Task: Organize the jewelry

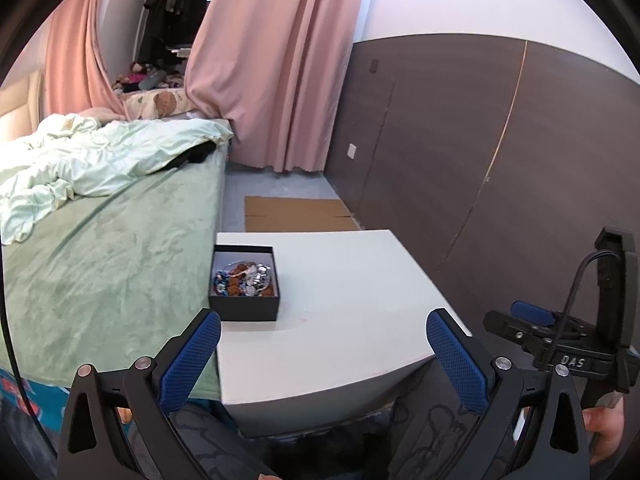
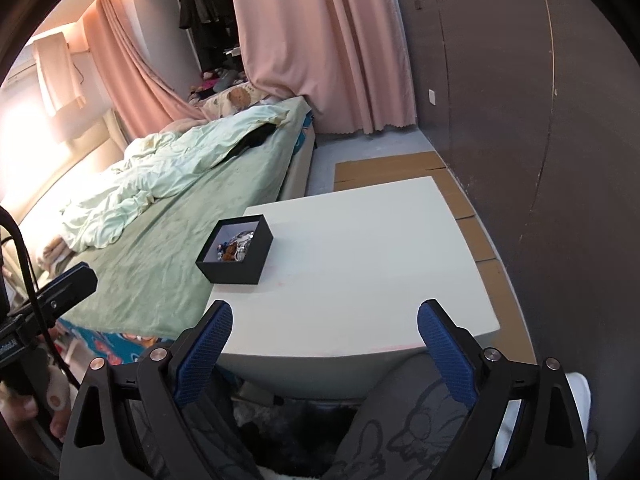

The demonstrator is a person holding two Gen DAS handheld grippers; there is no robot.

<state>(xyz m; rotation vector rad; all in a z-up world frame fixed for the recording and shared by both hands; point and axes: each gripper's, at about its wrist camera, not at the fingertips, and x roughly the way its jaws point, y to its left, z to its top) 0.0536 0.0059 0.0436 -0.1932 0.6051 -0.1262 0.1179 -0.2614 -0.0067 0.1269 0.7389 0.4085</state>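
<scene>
A black open-topped jewelry box (image 1: 244, 284) sits on the white table (image 1: 340, 320), close to the table's left edge, the one that runs along the bed (image 1: 112, 248), and about halfway back from the near edge. Inside it lies a tangled heap of jewelry (image 1: 245, 278): brown and blue beads mixed with silvery pieces, too knotted together to tell apart. The left gripper (image 1: 322, 354) hangs above the table's near edge with its jaws spread wide and nothing between them; the right gripper (image 2: 324, 344) is likewise wide open and empty, also back at the near edge, well apart from the box. The chief risk, as I judge it, is the tangle: closing on one strand and lifting would likely drag neighbours up with it, spilling beads over the rim. The box looks light, so an unbraced pull could also slide it off the left edge, into the gap by the bed. Small shiny pieces may slip from the broad blue pads (image 1: 192, 360).
</scene>
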